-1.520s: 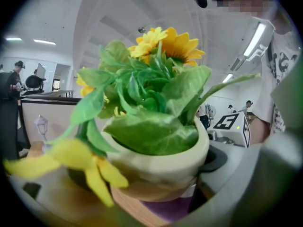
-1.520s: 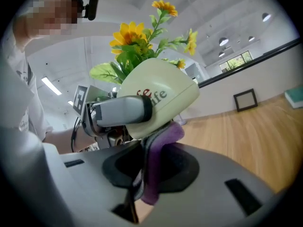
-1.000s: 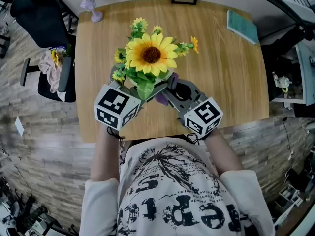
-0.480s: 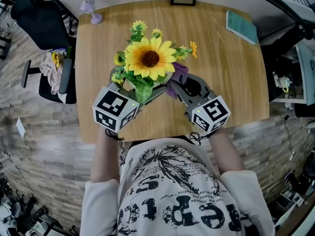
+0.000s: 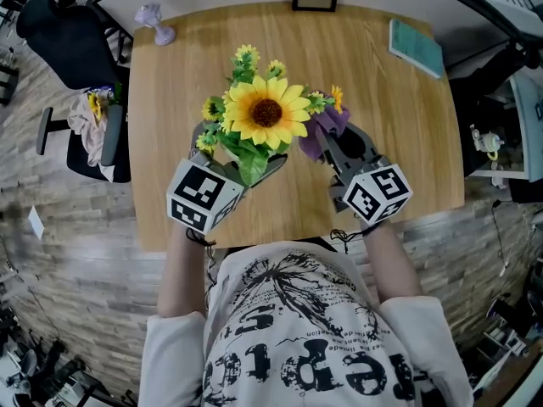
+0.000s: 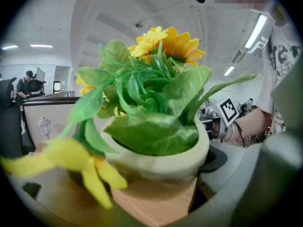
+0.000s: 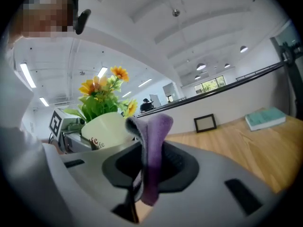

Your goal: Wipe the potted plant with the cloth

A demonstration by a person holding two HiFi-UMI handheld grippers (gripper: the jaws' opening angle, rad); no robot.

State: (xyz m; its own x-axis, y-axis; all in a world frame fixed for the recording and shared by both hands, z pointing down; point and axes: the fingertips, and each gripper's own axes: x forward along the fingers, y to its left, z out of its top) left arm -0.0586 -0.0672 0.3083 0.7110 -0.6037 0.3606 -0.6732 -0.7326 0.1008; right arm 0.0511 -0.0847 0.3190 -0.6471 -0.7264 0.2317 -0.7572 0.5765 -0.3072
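Where the left tool (image 5: pixel 235 153) spreads wide, I log both jaws against the cream pot of the potted plant (image 6: pixel 158 152), which stands on the tabletop (image 5: pixel 399 134). Right tool (image 7: pixel 143 170): jaws pinched together on the purple cloth (image 7: pixel 152 138), its folded end poking up past them. In the head view the cloth sits just beside the small yellow blooms on the plant's right side.
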